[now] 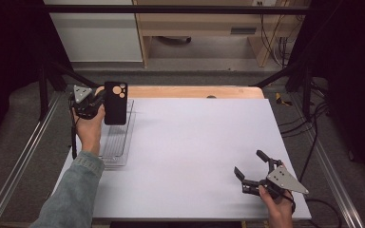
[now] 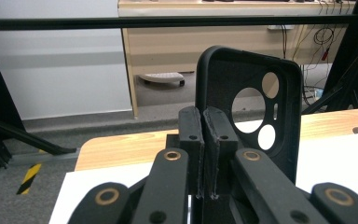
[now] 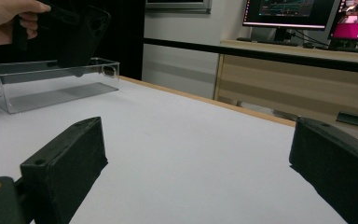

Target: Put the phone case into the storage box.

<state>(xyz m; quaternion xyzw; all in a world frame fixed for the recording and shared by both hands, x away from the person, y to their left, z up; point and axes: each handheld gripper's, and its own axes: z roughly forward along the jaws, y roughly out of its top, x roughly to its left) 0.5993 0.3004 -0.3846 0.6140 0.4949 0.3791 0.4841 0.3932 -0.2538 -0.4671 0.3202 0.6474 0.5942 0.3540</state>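
1. Phone case, black with round camera holes, hung above the far end of the clear tray, pinched at one edge by the left gripper.
2. Left gripper had its jaws pressed together on the case's rim, with only the thin wall of the case between the pads.
3. Right gripper rested low over the white mat, well apart from the tray, near the mat's near right corner; its jaws stood wide apart and held nothing.
4. The high view showed both hands at once, the case over the tray, and the tray lying along the mat's left edge.
5. The left gripper view showed the inside of the phone case upright just past the closed pads, with the wooden table edge beyond.
6. The right gripper view showed the tray from the side as a clear walled box, the phone case tilted just above its rim, and two lit screens behind.
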